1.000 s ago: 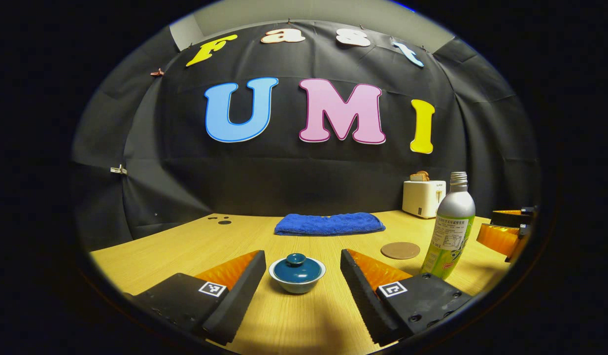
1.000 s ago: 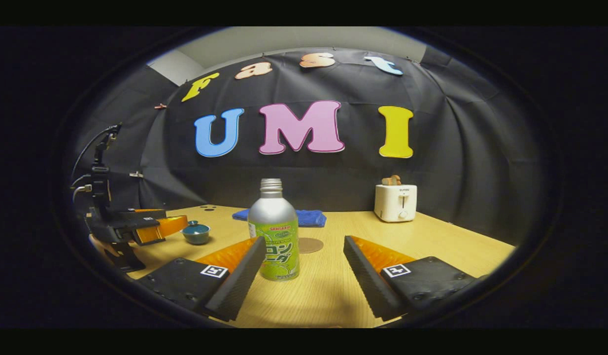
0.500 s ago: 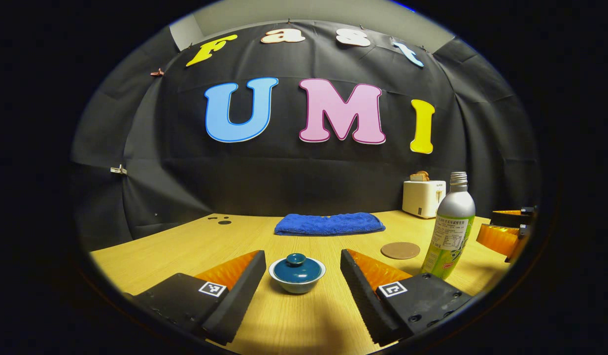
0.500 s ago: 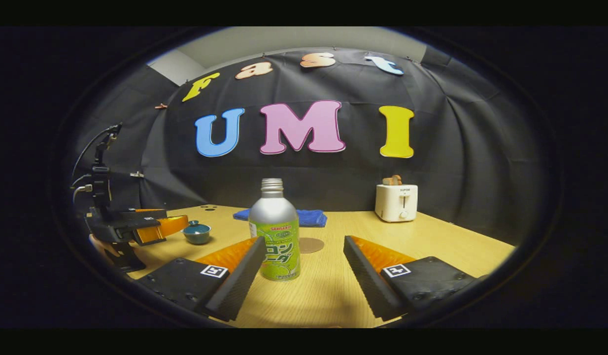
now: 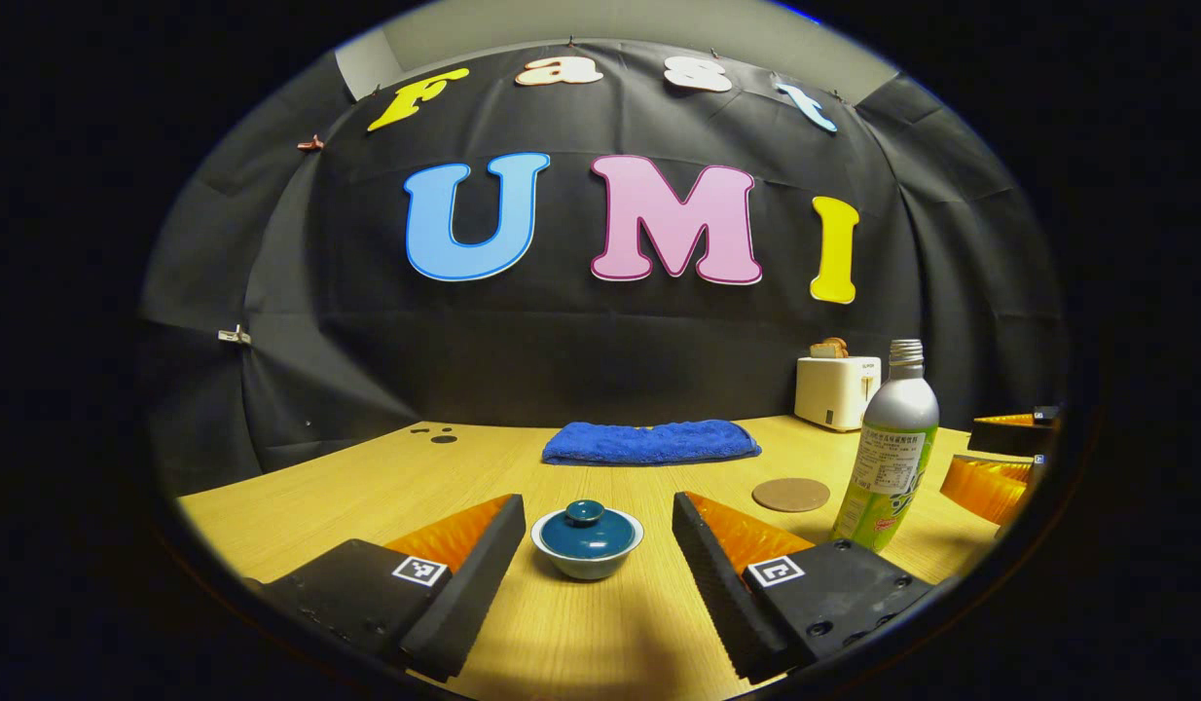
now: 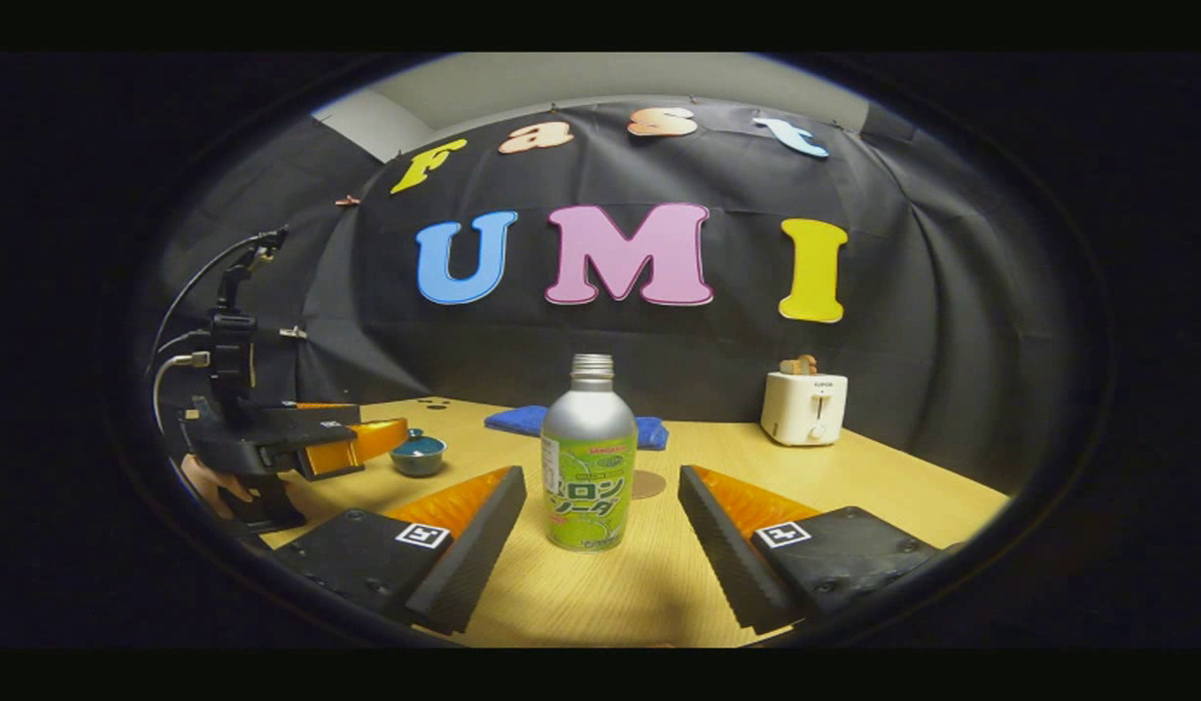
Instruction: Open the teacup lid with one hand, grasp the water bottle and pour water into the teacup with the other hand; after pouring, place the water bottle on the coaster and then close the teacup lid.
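Note:
A small white teacup with a dark teal lid stands on the wooden table, just ahead of my open left gripper and centred between its fingers, untouched. A silver bottle with a green label stands upright, uncapped, just beyond my open right gripper, midway between the fingers. The same bottle rises at the right of the left gripper view. A round brown coaster lies flat behind and left of it. In the right gripper view the left gripper hovers beside the teacup, held by a hand.
A folded blue towel lies at the back of the table. A white toaster with bread stands at the back right. The right gripper's fingers show at the far right of the left gripper view. Bare wooden tabletop stretches to the left.
The right gripper has swung left, so the bottle now sits centred between its fingers instead of by the left finger. The left gripper and teacup have not moved.

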A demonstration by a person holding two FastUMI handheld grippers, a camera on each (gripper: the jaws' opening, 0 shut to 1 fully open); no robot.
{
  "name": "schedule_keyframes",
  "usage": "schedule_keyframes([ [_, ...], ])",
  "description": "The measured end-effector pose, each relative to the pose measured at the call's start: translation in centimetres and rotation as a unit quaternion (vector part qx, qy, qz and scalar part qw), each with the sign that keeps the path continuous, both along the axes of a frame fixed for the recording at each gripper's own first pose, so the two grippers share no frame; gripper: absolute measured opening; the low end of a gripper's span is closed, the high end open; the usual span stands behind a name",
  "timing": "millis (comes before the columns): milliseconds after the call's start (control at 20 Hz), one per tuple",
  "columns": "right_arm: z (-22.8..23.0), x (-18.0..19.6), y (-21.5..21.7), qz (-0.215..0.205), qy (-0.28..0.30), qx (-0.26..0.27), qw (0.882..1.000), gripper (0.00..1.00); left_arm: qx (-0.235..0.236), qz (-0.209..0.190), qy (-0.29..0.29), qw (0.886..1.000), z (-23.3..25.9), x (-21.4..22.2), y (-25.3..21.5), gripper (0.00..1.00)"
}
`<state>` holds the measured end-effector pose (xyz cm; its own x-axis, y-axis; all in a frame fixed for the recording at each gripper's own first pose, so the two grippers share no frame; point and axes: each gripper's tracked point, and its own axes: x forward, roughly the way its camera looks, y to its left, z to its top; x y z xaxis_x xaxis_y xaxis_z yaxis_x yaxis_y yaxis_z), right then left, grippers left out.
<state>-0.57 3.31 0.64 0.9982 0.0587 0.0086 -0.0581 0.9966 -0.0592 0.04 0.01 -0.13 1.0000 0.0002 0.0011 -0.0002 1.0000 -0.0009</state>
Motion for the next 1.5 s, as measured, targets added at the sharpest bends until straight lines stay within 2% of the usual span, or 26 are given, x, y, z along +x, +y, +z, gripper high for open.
schedule_keyframes([
  [900, 0.8, 6.8, 1.2, -0.018, 0.02, -0.008, 1.0, 0.98, 0.0, -0.013, 0.001, 1.0, 0.0, 0.0, -0.2, 0.96],
  [1300, 0.4, 8.4, 1.4, -0.019, 0.03, 0.002, 0.999, 0.98, 0.0, -0.015, 0.0, 1.0, 0.0, 0.0, -0.3, 0.96],
  [1500, 0.2, 8.6, 1.4, -0.017, 0.036, 0.006, 0.999, 0.98, 0.001, -0.036, 0.0, 0.999, 0.0, 0.7, -0.7, 0.96],
])
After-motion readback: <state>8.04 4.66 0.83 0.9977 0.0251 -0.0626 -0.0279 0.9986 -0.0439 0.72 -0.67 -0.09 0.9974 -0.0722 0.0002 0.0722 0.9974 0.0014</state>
